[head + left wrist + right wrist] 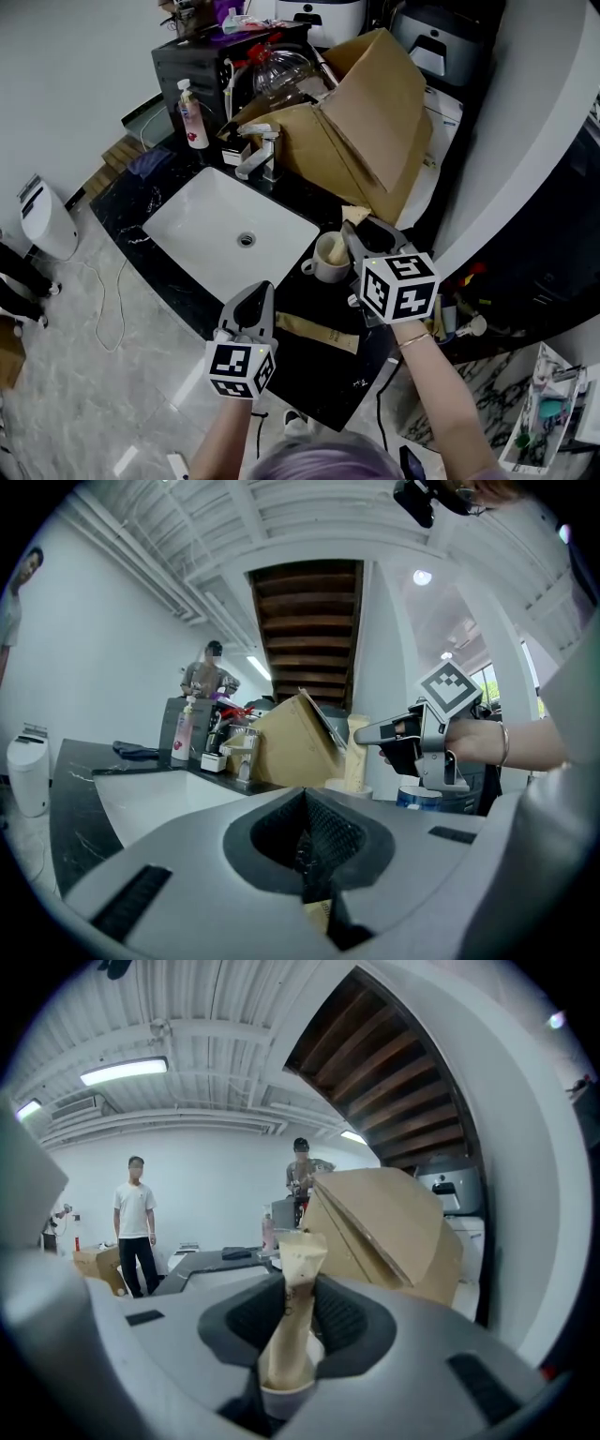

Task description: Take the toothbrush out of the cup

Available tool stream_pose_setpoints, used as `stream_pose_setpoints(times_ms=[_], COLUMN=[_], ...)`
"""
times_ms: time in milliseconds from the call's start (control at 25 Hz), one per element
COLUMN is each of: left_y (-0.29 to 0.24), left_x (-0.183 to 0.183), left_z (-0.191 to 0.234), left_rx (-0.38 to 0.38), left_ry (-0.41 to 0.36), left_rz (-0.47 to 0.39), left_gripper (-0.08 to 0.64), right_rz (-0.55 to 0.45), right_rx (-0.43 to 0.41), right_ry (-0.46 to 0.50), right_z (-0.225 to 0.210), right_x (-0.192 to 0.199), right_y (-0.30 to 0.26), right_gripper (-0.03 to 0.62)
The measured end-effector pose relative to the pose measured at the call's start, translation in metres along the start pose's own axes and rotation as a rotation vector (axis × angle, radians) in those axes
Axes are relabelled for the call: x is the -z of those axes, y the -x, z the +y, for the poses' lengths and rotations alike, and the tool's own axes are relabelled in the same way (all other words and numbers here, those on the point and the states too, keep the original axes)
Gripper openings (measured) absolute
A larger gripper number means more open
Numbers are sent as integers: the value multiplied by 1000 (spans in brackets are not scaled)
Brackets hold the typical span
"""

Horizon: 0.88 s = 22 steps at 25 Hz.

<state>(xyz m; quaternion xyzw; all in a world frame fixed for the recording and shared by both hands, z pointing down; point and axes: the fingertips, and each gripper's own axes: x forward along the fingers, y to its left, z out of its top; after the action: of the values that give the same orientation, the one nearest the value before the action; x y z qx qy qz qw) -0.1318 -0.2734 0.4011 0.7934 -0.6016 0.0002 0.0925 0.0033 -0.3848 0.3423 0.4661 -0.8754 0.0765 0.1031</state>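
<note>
A white cup (326, 265) stands on the black counter just right of the sink. A toothbrush in a tan paper wrapper (335, 247) stands upright in it. My right gripper (353, 231) reaches over the cup from the right. In the right gripper view both pads press the sides of the wrapped toothbrush (292, 1302) above the cup rim (284, 1397). My left gripper (257, 292) hovers over the counter's front edge left of the cup, jaws shut and empty (305, 850). The left gripper view shows the right gripper (362, 732) at the wrapper (355, 758).
A white sink basin (202, 230) with a faucet (259, 156) lies to the left. A big opened cardboard box (370, 127) rises behind the cup. A flat tan packet (319, 331) lies on the counter near my left gripper. A soap bottle (193, 117) stands at the back.
</note>
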Motion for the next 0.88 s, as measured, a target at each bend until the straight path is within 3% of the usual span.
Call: stream_pose_setpoints(times_ms=[880], left_y=[53], left_x=[-20], left_z=[-13], left_rx=[-27], left_ry=[-11], left_rz=[-66], left_gripper=[0], right_rz=[-348], right_rx=[11], right_ry=[3], right_z=[23], right_x=[-86], right_y=[96], right_gripper=[61])
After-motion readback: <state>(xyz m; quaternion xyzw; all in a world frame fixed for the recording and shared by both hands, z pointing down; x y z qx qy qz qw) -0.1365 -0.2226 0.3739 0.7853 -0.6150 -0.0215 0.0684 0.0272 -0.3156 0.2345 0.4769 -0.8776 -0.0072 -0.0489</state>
